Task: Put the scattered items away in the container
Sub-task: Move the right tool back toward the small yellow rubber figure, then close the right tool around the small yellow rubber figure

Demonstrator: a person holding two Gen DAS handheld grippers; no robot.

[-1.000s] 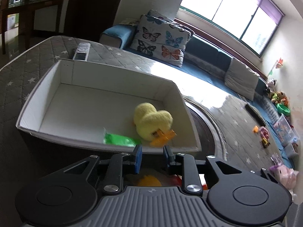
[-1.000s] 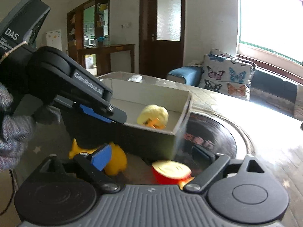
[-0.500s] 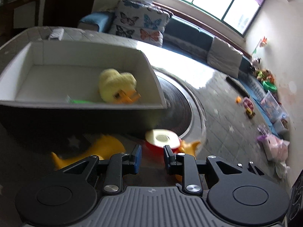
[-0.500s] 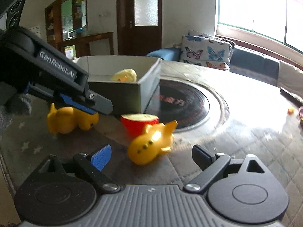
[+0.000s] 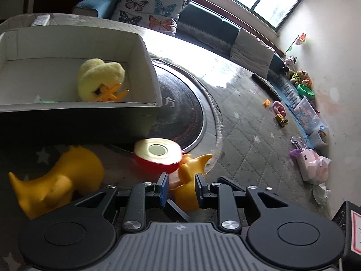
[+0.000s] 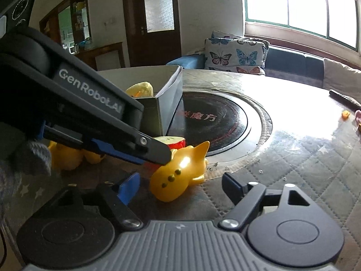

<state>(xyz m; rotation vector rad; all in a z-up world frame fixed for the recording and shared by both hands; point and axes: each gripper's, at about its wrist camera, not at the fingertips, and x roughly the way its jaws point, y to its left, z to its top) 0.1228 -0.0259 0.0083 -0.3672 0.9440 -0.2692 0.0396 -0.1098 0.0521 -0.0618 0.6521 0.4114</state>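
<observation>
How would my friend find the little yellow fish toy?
Find the white box on the round table. Just in front sits a red apple half, and the yellow fish toy touches it, between the left gripper fingers. Unlike the bigger yellow toy, it has three dots.

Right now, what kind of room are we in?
Probably a home living room: a sofa with butterfly cushions runs under a big window, and toys sit along it.

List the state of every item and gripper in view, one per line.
Left gripper: jaws narrowly apart around the yellow airplane toy.
Right gripper: open, empty.
Yellow airplane toy: on the table.
Red apple half: on the table, cut face up.
Orange dinosaur toy: on the table.
Plush duck: inside the box.
Box: open-topped.
</observation>
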